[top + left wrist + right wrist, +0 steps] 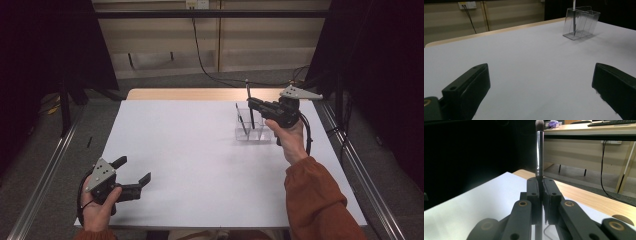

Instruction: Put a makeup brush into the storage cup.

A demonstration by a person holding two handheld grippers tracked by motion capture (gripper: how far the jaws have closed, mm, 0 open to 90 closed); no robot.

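One brush [539, 150] upright (bristles upward).

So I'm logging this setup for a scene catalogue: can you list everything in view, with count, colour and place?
table: one, white top with a wooden far edge, centre of the high view
clear organiser: one, transparent, with compartments, on the table's far right part
pen-like stick: one, dark, leaning inside the clear organiser
makeup brush: one, dark handle with a silvery ferrule and dark bristles, upright, clamped in the right gripper above the organiser
wall socket: one, white, on the far wall, dark cables hanging from it
left gripper: one, black, jaws apart, low at the table's near left
right gripper: one, black, shut on the makeup brush
sleeve: one, rust orange, right forearm
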